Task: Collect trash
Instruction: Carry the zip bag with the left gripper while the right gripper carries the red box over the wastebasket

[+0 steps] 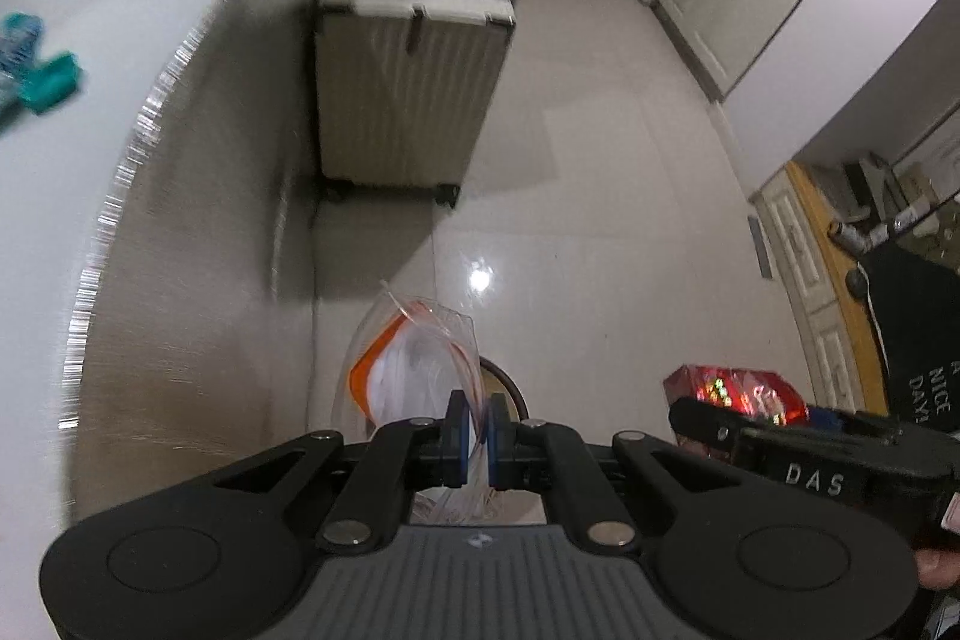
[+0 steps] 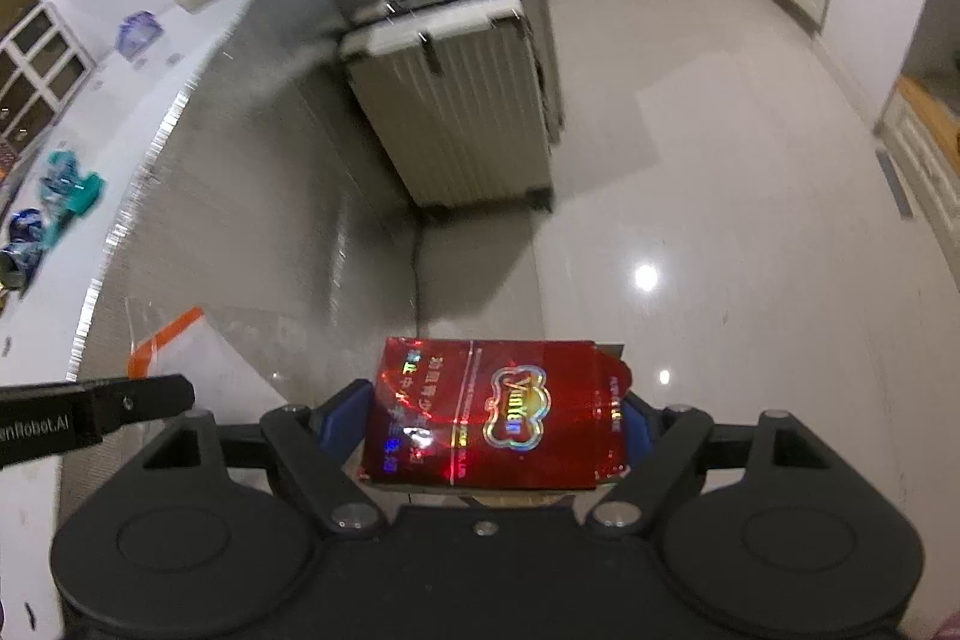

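Over pale floor [image 2: 720, 160], red box [image 2: 498, 412] fills right gripper [image 2: 486, 421] (both pads touching).

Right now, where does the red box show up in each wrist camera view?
Left wrist: the red box sits low at the right, behind the other gripper's black body.
Right wrist: low centre, clamped between the right gripper fingers.
Shared landmark: the beige ribbed suitcase standing on the floor by the counter.

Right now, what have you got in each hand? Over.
Left gripper shut on clear bag. Right gripper clamped on red box. Both over floor by suitcase; dark bin rim below bag. Nothing blocking.
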Motion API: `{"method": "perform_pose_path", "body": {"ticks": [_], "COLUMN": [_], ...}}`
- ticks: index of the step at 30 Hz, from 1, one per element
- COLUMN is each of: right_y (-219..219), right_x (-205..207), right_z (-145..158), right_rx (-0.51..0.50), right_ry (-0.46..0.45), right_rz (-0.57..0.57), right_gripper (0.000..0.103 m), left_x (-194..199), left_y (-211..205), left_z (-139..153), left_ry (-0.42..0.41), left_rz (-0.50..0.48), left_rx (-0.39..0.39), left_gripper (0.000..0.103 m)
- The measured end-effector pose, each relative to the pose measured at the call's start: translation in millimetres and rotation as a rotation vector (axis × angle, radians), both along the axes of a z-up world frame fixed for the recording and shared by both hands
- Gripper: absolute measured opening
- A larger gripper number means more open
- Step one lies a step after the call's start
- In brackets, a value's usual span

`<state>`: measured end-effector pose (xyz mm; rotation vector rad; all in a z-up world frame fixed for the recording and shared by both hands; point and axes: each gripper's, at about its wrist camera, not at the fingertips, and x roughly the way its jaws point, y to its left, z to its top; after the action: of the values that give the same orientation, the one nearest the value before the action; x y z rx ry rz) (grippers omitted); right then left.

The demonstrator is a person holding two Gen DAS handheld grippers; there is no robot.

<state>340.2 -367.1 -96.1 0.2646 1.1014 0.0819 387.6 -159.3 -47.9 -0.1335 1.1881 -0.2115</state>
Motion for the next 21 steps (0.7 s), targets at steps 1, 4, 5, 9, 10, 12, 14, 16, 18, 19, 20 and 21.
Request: {"method": "perform_pose_path", "body": {"ticks": [1, 4, 5, 9, 10, 12, 14, 16, 18, 19, 20, 21], "right_y": [-2.9, -13.2, -16.1, -24.0, -25.3, -27.4, -29.2, -30.2, -30.8, -28.8, -26.2, -22.8], "right_x": [0.5, 3.7, 5.1, 10.4, 12.5, 16.7, 18.0, 23.1, 26.1, 27.9, 29.3, 31.6], "right_z": [-10.4, -44.4, -57.3, -109.4, -123.5, -150.7, -179.1, -206.4, -233.1, -245.4, -256.0, -267.5], "right_rx": [0.003, 0.009, 0.008, 0.014, 0.015, 0.026, 0.049, 0.074, 0.104, 0.113, 0.115, 0.116], "right_ry": [0.016, 0.058, 0.076, 0.134, 0.148, 0.172, 0.193, 0.215, 0.227, 0.232, 0.234, 0.233], "right_rz": [-0.007, -0.034, -0.047, -0.079, -0.085, -0.095, -0.107, -0.121, -0.134, -0.137, -0.134, -0.122], "right_gripper": [0.082, 0.082, 0.082, 0.082, 0.082, 0.082, 0.082, 0.082, 0.082, 0.082, 0.082, 0.082], "left_x": [3.4, 17.2, 22.0, 36.3, 39.3, 45.0, 46.8, 47.7, 49.1, 50.4, 51.9, 52.4], "left_y": [-2.9, -13.8, -17.2, -27.2, -28.6, -31.0, -32.8, -35.1, -37.0, -37.0, -36.3, -37.2], "left_z": [-9.8, -49.1, -65.9, -129.0, -144.5, -176.6, -210.2, -241.7, -270.2, -283.9, -297.2, -306.1], "left_ry": [0.014, 0.071, 0.097, 0.178, 0.196, 0.234, 0.267, 0.288, 0.307, 0.314, 0.319, 0.323], "left_rz": [-0.006, -0.025, -0.028, -0.025, -0.019, -0.005, 0.003, -0.005, -0.007, -0.004, 0.000, 0.003], "left_rx": [0.001, -0.001, -0.004, -0.012, -0.013, -0.011, -0.009, -0.017, -0.010, -0.004, 0.001, 0.006], "left_gripper": [0.005, 0.005, 0.005, 0.005, 0.005, 0.005, 0.005, 0.005, 0.005, 0.005, 0.005, 0.005]}}
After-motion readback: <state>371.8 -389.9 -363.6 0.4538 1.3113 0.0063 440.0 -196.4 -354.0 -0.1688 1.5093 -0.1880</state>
